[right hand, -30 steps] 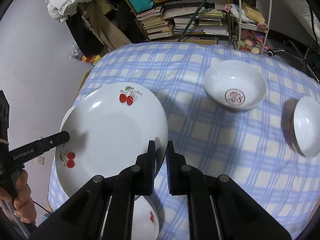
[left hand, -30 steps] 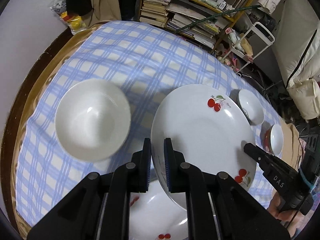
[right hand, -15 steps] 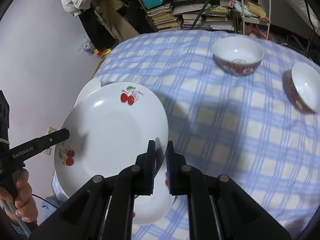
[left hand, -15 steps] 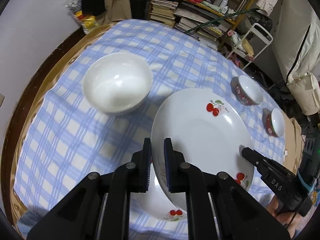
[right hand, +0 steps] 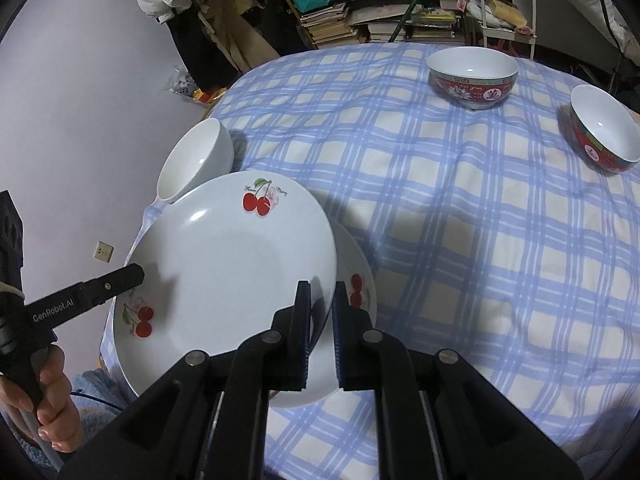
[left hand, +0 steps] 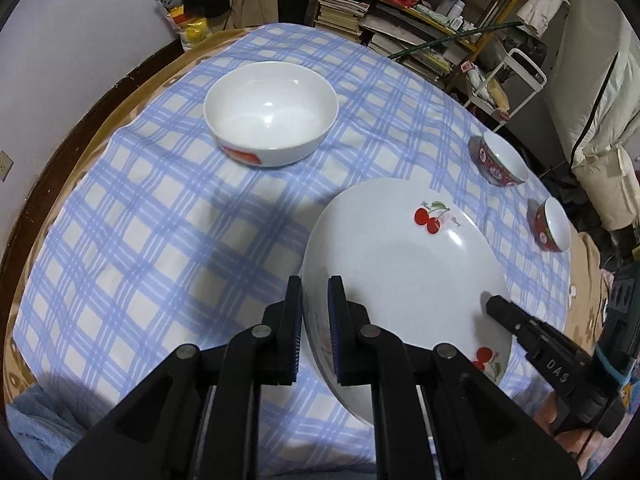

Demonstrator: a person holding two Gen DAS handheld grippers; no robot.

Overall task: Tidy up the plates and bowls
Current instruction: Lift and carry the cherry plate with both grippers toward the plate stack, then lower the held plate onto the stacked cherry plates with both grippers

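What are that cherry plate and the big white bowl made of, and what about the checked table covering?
The cherry plate looks like glazed ceramic, or maybe melamine: glossy white with sharp light glints. The white bowl has the same shiny, smooth finish, so probably ceramic too. The tablecloth seems to be woven fabric: matte, with soft wrinkles.

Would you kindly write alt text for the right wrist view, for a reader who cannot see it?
Both grippers, right and left, clamp opposite rims of a white cherry plate held above a second cherry plate on the blue checked tablecloth. A white bowl sits behind; two red bowls stand far right.
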